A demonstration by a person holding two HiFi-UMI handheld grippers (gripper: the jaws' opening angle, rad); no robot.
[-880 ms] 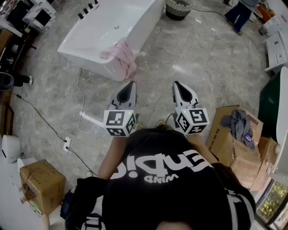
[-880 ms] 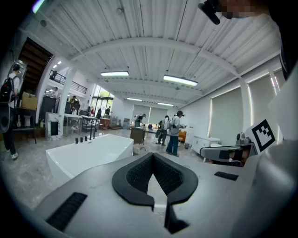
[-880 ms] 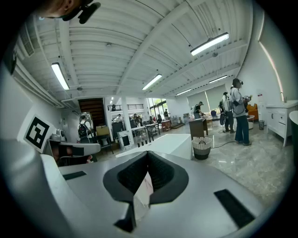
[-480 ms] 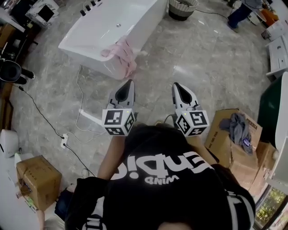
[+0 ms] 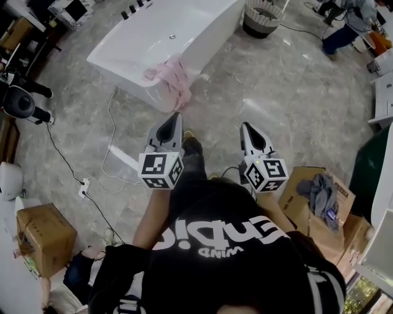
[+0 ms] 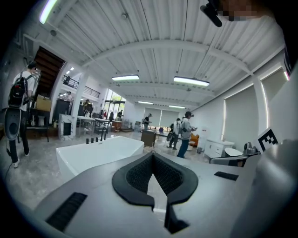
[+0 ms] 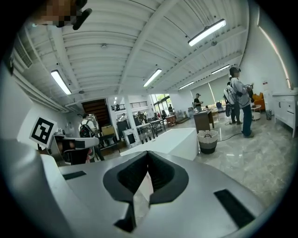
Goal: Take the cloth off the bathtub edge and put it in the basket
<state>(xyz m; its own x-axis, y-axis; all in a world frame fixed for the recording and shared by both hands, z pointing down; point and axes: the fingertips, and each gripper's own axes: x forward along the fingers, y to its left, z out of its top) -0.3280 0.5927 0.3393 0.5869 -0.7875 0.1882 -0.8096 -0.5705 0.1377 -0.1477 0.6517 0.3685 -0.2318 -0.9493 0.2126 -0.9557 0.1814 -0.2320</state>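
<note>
A pink cloth (image 5: 172, 78) hangs over the near rim of the white bathtub (image 5: 153, 43). The bathtub (image 6: 95, 151) also shows in the left gripper view and the tub (image 7: 174, 142) in the right gripper view. A round woven basket (image 5: 264, 17) stands on the floor past the tub's right end; the basket (image 7: 207, 141) is ahead in the right gripper view. My left gripper (image 5: 175, 118) and right gripper (image 5: 244, 127) are held side by side above the floor, short of the tub. Both are shut with nothing in their jaws.
Cardboard boxes (image 5: 316, 202) with a grey garment stand at my right, another box (image 5: 43, 230) at my left. A cable and power strip (image 5: 83, 187) lie on the marble floor. People (image 7: 238, 100) stand beyond the basket. Cabinets line the right side.
I have stepped forward toward the tub, one shoe now showing between the grippers. Both grippers stay shut and side by side.
</note>
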